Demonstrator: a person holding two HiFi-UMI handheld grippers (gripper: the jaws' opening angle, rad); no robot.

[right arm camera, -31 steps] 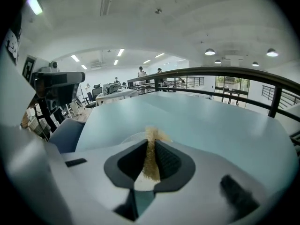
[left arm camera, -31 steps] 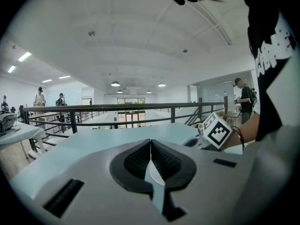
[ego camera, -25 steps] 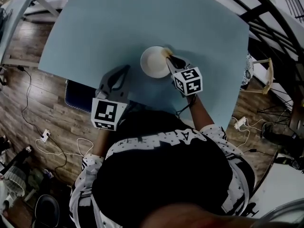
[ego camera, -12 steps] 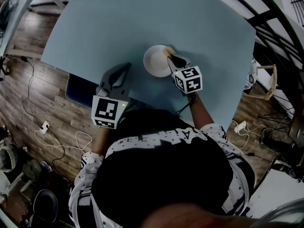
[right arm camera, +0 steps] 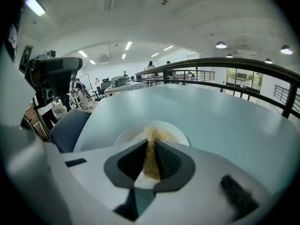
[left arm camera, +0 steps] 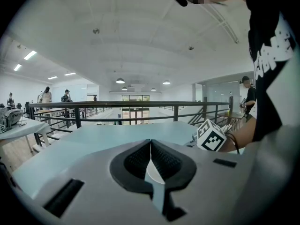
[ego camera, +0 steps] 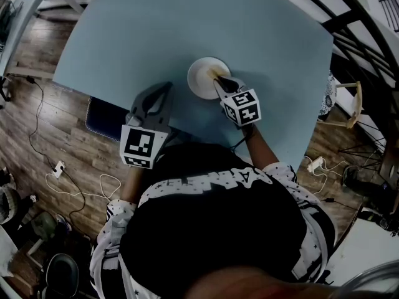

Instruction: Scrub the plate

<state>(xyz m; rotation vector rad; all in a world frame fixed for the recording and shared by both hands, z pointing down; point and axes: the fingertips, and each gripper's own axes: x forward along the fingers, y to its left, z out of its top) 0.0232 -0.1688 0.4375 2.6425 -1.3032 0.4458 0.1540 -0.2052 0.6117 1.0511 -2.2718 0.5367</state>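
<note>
Since the earlier frame the right gripper (ego camera: 219,80) has moved from the right rim of the plate (ego camera: 201,78) toward its middle, and its tips are now over the plate's inner surface. The left gripper (ego camera: 163,91) has stayed in its place.

The light blue table (ego camera: 187,23) fills the upper half of the head view. A dark blue chair (ego camera: 98,122) stands at the table's near edge, on the person's left, and part of its seat is under the tabletop. The white plate lies flat on the table, in front of the person and closer to the near edge than to the far one.

The left gripper is above the table's near edge, to the left of the plate and apart from it. In the left gripper view its jaws are closed together at the tips, and nothing is between them.

In the right gripper view the jaws are clamped on a yellow-brown sponge (right arm camera: 151,161). The sponge reaches forward from the jaws onto the plate.
</note>
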